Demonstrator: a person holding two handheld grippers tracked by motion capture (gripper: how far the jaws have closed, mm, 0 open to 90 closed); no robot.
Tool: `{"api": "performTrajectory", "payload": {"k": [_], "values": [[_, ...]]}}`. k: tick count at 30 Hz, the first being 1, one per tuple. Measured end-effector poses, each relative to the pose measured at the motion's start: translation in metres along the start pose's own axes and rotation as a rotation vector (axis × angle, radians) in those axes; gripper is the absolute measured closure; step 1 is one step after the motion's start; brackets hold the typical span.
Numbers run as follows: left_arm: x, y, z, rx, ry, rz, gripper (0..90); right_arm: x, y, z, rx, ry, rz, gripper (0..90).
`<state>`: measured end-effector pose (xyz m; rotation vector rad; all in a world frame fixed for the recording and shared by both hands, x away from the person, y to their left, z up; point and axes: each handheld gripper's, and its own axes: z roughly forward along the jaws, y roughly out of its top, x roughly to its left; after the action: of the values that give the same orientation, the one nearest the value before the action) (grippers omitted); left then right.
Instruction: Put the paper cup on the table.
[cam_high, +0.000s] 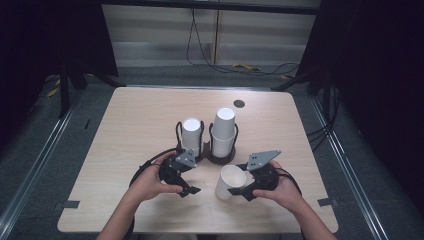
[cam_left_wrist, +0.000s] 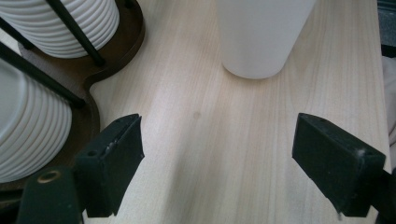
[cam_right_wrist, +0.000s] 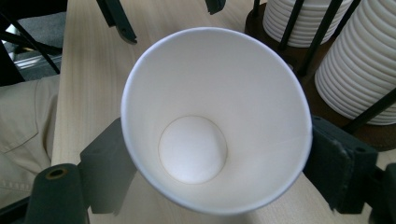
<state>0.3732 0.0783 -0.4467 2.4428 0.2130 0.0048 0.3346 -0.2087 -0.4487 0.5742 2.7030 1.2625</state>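
Single cup (cam_high: 230, 181) upright, mouth up, base down on table (cam_high: 135, 130) near the front edge, just in front of holder (cam_high: 220, 159). Flanked by both jaws of right gripper (cam_high: 239, 192), 1 on each side of the wall below the rim, presumably to seat it squarely and stop it tipping. From the right gripper view, looking straight down into the cup: empty, round bottom clear. Jaws set about as wide as the cup; rim overhangs the pads, so cannot tell whether pressing on the wall or just clear of it. Left gripper (cam_high: 187, 182) near the holder's front, jaws spread wide, nothing between them but bare wood, aimed across the table at the cup's lower wall; likely parked there as standby, out of the right hand's way yet close enough to steady the cup or the holder. Holder in mid table with 2 stacks of nested cups, bottoms up, left stack (cam_high: 191, 132) shorter than right stack (cam_high: 223, 131), kept straight by thin black uprights. Single cup apart from both stacks, not touching the holder's brown base.
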Motion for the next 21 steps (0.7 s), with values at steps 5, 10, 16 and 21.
{"api": "performTrajectory", "payload": {"k": [5,10,16,21], "values": [[0.003,-0.006,-0.004,-0.004,0.008,-0.017,16.1,0.001,-0.002,-0.001,-0.007,0.002,0.003,13.6],[0.005,-0.013,-0.009,-0.007,0.016,-0.031,16.2,0.000,-0.013,-0.008,-0.020,0.013,0.018,13.4],[0.011,-0.024,-0.015,-0.021,0.034,-0.041,16.3,-0.005,-0.030,-0.017,-0.009,-0.020,0.046,13.4],[0.015,-0.035,-0.020,-0.032,0.050,-0.078,16.2,-0.009,-0.045,-0.024,-0.009,-0.051,0.078,13.5]]}}
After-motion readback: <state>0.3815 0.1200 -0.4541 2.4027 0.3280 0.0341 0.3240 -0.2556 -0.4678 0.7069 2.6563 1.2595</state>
